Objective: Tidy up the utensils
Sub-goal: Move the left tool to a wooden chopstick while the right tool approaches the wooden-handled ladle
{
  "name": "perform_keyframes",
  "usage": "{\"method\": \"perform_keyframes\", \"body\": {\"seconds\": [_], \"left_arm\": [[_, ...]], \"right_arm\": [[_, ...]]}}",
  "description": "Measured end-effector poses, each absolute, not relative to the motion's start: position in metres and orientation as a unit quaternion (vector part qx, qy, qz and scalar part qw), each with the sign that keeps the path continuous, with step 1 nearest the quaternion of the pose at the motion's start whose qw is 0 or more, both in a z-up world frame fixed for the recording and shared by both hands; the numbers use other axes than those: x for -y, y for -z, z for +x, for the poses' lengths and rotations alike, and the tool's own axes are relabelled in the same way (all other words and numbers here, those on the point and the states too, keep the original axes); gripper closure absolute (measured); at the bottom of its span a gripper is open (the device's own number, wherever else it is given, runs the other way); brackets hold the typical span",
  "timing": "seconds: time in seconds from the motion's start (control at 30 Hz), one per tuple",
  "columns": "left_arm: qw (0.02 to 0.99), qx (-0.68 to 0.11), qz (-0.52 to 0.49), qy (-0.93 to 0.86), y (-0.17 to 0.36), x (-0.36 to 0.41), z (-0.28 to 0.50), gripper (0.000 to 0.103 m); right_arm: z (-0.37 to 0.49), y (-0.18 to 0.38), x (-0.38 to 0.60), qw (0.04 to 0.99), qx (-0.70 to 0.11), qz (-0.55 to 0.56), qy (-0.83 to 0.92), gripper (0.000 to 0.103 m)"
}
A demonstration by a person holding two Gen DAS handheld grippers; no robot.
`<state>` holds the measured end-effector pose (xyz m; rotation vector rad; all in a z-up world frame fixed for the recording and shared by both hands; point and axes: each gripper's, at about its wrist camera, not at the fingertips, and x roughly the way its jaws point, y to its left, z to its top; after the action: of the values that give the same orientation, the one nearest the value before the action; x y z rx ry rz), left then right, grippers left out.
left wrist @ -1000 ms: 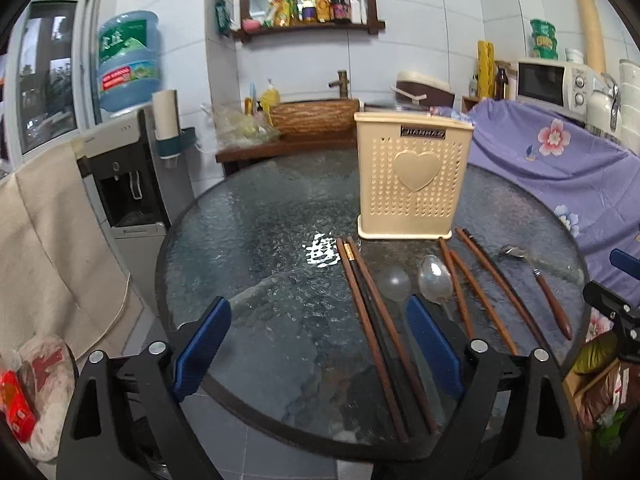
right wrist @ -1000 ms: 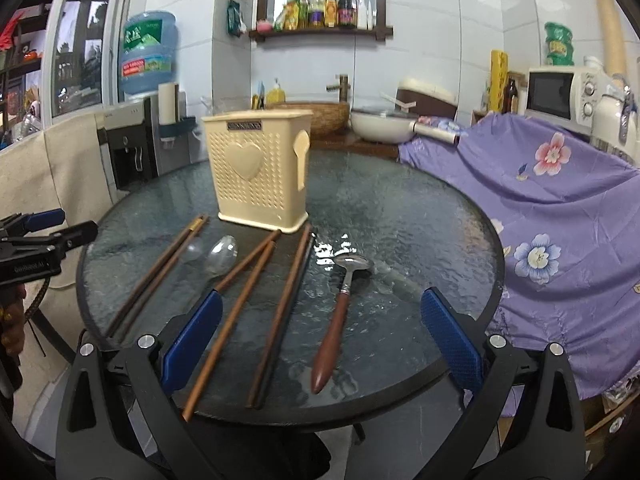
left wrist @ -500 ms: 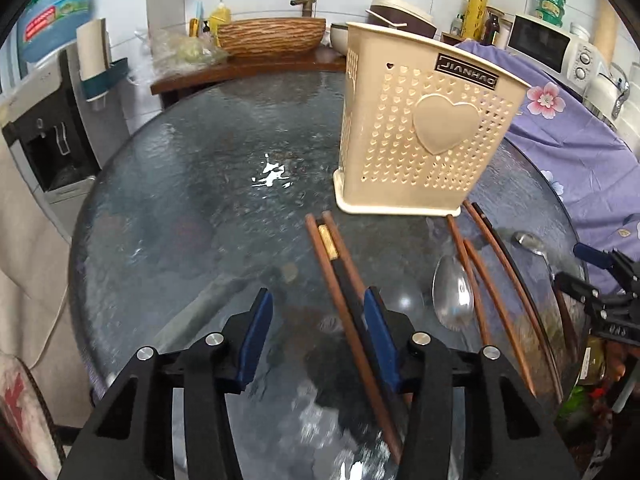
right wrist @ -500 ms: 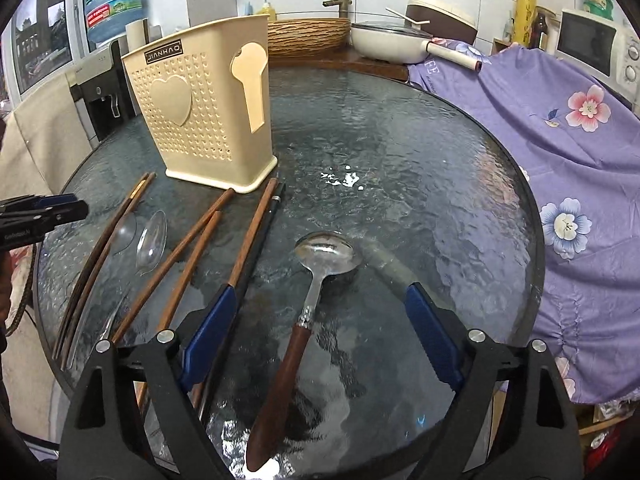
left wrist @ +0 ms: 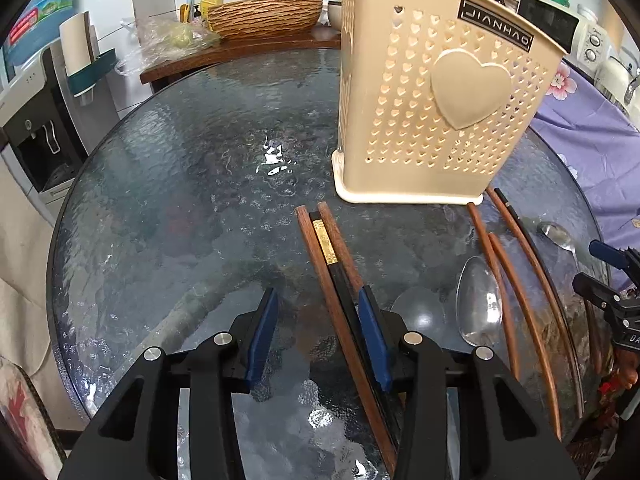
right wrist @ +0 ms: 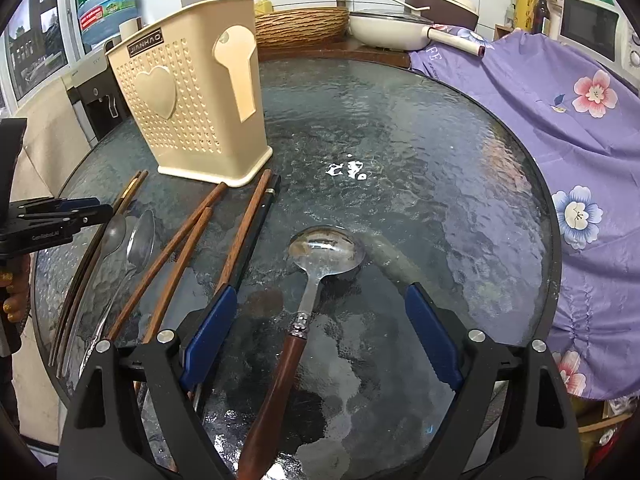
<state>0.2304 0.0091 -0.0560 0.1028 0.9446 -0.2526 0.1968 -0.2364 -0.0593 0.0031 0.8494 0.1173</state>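
Left tongs [left wrist: 316, 332] closing around chopsticks [left wrist: 332, 264]; right tongs [right wrist: 320, 332] wide, empty; holder [left wrist: 432, 120] contents unseen.

A dark plate reading "JIANHAO" sits at the top corner of the cream utensil holder [left wrist: 440, 120], above its heart. The left gripper [right wrist: 60, 220] carries small lettering, "GenRobot.AI".

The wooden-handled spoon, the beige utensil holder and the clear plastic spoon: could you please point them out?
wooden-handled spoon [right wrist: 280, 384], right wrist view, on its brown handle.
beige utensil holder [left wrist: 468, 88], left wrist view, on its raised heart.
clear plastic spoon [left wrist: 478, 300], left wrist view, on its bowl.
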Motion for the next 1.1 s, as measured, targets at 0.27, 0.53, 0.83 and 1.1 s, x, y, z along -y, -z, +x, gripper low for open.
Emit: {"method": "perform_keyframes", "body": {"seconds": [0.27, 0.53, 0.83, 1.1], "left_arm": [[0.883, -0.451, 0.068, 0.111, 0.054, -0.012, 0.233, 0.062], [0.878, -0.463, 0.052, 0.107, 0.054, -0.030, 0.240, 0.061], [0.883, -0.456, 0.036, 0.104, 0.048, -0.049, 0.245, 0.061], [0.879, -0.465, 0.057, 0.089, 0.057, -0.052, 0.248, 0.061]], "right_arm": [[0.200, 0.058, 0.234, 0.910, -0.411, -0.007, -0.049, 0.018], [0.201, 0.060, 0.236, 0.908, -0.417, -0.007, -0.047, 0.018], [0.198, 0.060, 0.236, 0.908, -0.416, -0.006, -0.048, 0.018], [0.198, 0.060, 0.234, 0.908, -0.415, -0.009, -0.050, 0.018]]}}
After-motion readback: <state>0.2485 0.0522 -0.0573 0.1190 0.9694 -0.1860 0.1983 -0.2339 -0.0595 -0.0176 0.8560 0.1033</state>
